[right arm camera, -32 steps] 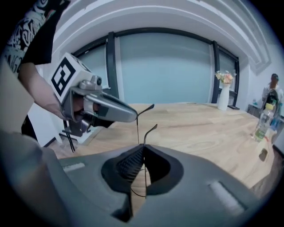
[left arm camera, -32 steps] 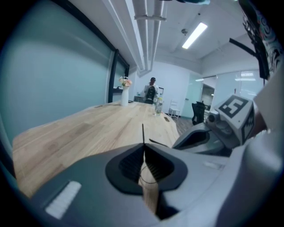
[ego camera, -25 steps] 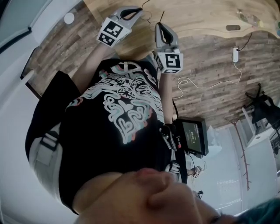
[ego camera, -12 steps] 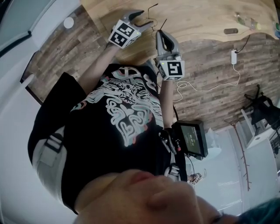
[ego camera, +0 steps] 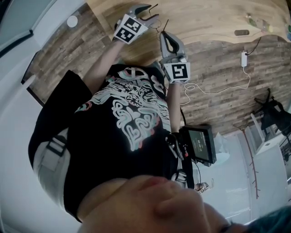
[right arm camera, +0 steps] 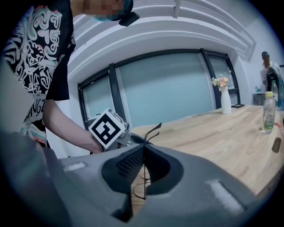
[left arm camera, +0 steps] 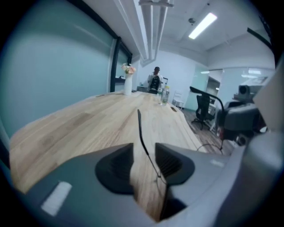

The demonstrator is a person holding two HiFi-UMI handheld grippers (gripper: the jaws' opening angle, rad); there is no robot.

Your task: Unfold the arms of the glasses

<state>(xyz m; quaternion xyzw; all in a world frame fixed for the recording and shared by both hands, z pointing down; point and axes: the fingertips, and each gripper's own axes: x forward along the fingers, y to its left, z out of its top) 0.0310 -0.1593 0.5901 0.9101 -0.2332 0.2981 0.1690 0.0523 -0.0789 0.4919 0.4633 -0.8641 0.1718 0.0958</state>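
Note:
The glasses (right arm camera: pixel 139 188) are thin black wire. My right gripper (right arm camera: pixel 144 148) is shut on their front, with a lens rim showing below the pads and both arm tips (right arm camera: pixel 153 129) poking above. In the head view the right gripper (ego camera: pixel 165 34) hangs over the near edge of the wooden table (ego camera: pixel 204 18). My left gripper (ego camera: pixel 149 13) is beside it to the left. Its jaws stand open after opening wide and then coming in a little. One glasses arm (left arm camera: pixel 142 131) runs through the gap of the left gripper (left arm camera: pixel 144 150), close to the right pad (left arm camera: pixel 171 164), with bare wood showing beside it.
Far down the table stand a white vase of flowers (left arm camera: pixel 128 82) and bottles (left arm camera: pixel 164 95), with a person (left arm camera: pixel 154 80) behind them. A dark case (ego camera: pixel 242 29) lies near the table's edge. A cable and adapter (ego camera: pixel 244 57) lie on the floor, and an office chair (left arm camera: pixel 202 108) stands to the right.
The left gripper was shut on a glasses arm; now its jaws are open and it has shifted right, nearer the right gripper. The right gripper has stayed put.

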